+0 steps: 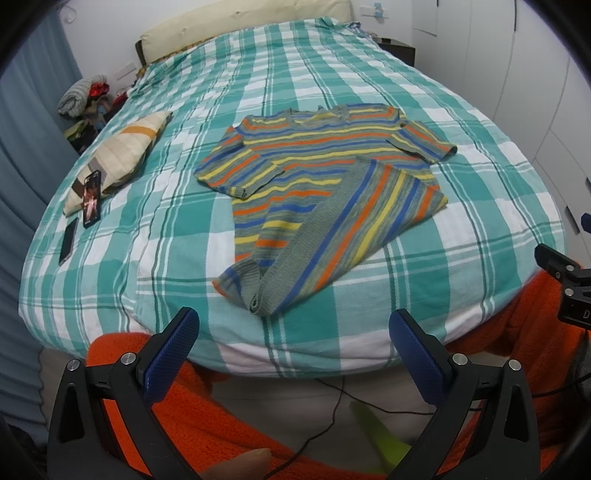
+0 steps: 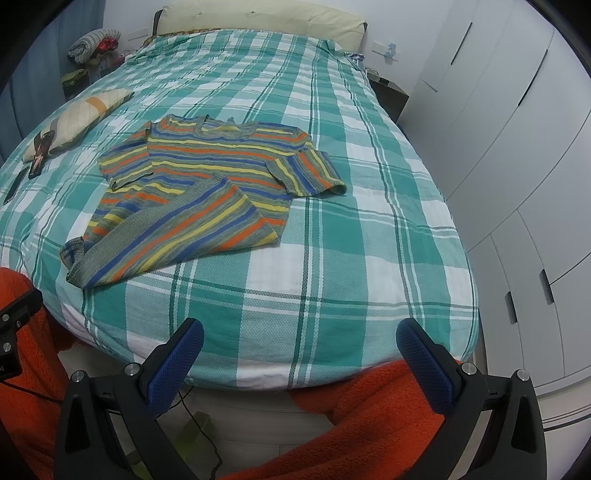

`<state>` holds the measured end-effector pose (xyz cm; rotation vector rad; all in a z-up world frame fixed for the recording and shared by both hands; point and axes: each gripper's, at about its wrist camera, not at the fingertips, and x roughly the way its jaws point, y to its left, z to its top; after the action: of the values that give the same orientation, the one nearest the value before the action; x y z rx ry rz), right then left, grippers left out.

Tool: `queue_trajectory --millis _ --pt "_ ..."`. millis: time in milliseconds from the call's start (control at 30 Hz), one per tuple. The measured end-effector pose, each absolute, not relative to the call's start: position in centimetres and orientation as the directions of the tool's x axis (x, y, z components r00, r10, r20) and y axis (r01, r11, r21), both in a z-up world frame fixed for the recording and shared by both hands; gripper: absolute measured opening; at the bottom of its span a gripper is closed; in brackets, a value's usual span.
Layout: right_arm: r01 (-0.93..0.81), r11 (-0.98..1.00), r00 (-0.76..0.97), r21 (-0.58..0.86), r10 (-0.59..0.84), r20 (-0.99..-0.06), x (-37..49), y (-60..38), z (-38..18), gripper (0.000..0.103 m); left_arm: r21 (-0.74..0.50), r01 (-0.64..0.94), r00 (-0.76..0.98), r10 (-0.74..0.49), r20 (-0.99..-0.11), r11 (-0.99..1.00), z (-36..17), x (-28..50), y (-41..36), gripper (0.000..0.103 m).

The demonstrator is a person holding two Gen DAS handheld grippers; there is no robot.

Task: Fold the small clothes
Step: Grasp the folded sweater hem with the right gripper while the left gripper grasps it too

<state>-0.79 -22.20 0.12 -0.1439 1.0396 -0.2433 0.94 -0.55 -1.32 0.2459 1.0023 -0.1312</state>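
One bed (image 1: 147, 236) fills most of both views, covered in a teal-and-white checked sheet that lies fairly smooth, with light creasing toward the head. A cream padded headboard (image 1: 229, 26) runs along the top of the frame, and a dark bedside unit (image 2: 388, 92) stands at the upper right corner of the bed. White wardrobe doors (image 2: 517, 166) with slot handles line the right side of the right wrist view; blue curtains (image 1: 29, 166) hang down the left edge of the left wrist view, with a heap of mixed clothing (image 1: 85, 99) at the upper left. A beige striped pillow (image 1: 122, 155) lies on the left part of the sheet, with two phones (image 1: 92, 199) just below it, one lit and one dark. Orange fleece fabric (image 2: 369, 417) shows at the foot of the bed in the lower part of both frames, and a dark cable trails on the floor between. The striped knitted sweater (image 1: 295, 162), in grey, orange, yellow and blue bands, lies flat at centre frame in the left wrist view and left of centre in the right wrist view, neckline toward the headboard. Both short sleeves are spread outward. Its lower right hem corner is turned up and over diagonally, showing the grey ribbed edge. The left gripper (image 1: 293, 339) and the right gripper (image 2: 299, 347) are at the bottom of their frames, off the foot of the bed, each with blue-padded jaws spread wide and nothing between them.
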Motion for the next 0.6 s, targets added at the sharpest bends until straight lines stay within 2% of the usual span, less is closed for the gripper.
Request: queue_trajectory --millis 100,300,467,533,600 --pt "0.118 0.967 0.488 -0.226 -0.255 -0.835 -0.6 -22.4 0.0 0.103 0.166 0.163 0.55 0.051 -0.834 0.973 -1.1 1.5 0.5 0.103" --pt "-0.002 0.973 0.588 -0.229 -0.184 -0.787 2.7 -24.1 0.1 0.103 0.124 0.065 0.547 0.068 -0.835 0.99 -0.9 2.1 3.7 0.103" --pt "-0.186 0.979 0.568 -0.079 0.042 -0.822 10.9 -24.7 -3.4 0.102 0.069 0.037 0.529 0.038 -0.848 0.997 -1.1 2.3 5.2 0.103" --pt "-0.275 0.961 0.515 -0.039 0.112 -0.85 14.8 -23.4 -5.6 0.097 0.048 0.019 0.523 0.031 -0.852 0.999 -1.0 2.2 5.9 0.102" --pt "-0.366 0.93 0.458 -0.033 0.149 -0.877 18.2 -21.6 -7.5 0.083 0.042 -0.012 0.528 0.042 -0.848 0.999 -0.8 2.1 6.9 0.102"
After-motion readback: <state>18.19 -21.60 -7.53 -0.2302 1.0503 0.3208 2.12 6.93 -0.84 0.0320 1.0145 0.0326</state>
